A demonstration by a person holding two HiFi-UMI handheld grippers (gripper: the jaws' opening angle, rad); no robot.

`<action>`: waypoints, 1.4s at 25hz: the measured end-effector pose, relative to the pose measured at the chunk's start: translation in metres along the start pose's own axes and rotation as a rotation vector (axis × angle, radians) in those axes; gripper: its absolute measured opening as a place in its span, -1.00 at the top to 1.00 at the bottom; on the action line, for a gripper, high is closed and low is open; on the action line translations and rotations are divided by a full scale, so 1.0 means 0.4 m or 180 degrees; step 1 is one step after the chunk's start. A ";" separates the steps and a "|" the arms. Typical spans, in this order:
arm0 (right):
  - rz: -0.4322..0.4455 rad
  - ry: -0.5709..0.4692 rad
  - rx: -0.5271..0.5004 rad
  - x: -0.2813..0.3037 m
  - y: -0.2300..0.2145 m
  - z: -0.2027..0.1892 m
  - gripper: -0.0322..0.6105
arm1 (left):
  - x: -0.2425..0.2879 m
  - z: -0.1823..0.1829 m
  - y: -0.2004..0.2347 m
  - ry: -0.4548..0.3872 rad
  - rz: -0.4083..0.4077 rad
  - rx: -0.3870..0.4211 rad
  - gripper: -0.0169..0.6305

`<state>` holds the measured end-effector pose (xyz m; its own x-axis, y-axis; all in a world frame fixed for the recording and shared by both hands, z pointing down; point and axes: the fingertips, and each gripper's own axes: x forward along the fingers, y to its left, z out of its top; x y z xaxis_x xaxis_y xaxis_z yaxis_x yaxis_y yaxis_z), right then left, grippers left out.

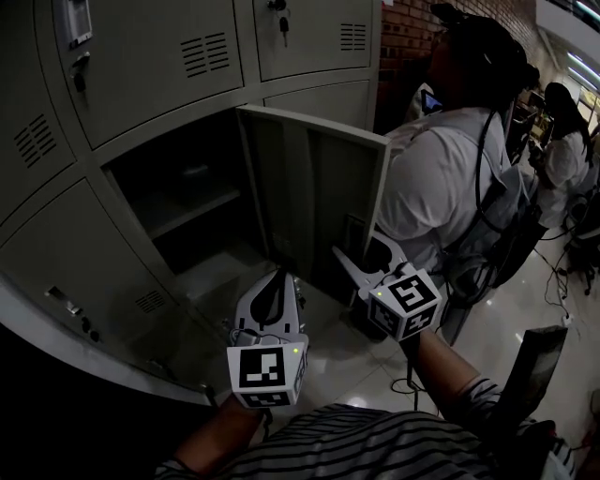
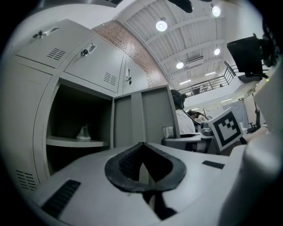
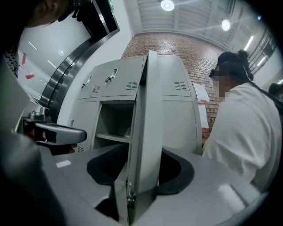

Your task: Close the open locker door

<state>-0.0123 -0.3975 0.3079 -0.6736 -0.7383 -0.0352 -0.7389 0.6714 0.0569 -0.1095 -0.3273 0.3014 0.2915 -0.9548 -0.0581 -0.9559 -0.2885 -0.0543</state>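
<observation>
The grey locker door stands swung open out of its dark compartment. My right gripper is at the door's free edge near its lower part. In the right gripper view the door runs edge-on between the two dark pads of my right gripper, and a gap shows on the left side. My left gripper hangs in front of the compartment, left of the door, its tips together with nothing in them.
A person in a white shirt stands close behind the door on the right. Closed lockers surround the open one; a key hangs in an upper door. A small pale object rests on the inner shelf.
</observation>
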 end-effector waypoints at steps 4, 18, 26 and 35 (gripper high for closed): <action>0.0146 -0.0038 0.0039 0.000 0.043 0.010 0.37 | -0.003 -0.015 0.036 0.0006 0.0111 -0.0105 0.94; 0.0738 -0.0161 0.0037 0.033 0.338 0.044 0.19 | -0.165 -0.040 0.198 0.0012 0.0865 -0.0265 0.94; 0.0790 -0.0181 0.0182 0.077 0.433 0.044 0.12 | -0.265 -0.053 0.333 0.0036 0.1254 -0.0276 0.94; 0.1065 -0.0177 0.0176 0.167 0.551 0.045 0.16 | -0.313 -0.070 0.433 0.0070 0.1410 -0.0264 0.94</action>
<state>-0.2205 -0.2976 0.3003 -0.8776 -0.4730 -0.0780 -0.4757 0.8794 0.0203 -0.3125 -0.2599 0.3272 -0.1464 -0.9885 -0.0365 -0.9882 0.1445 0.0513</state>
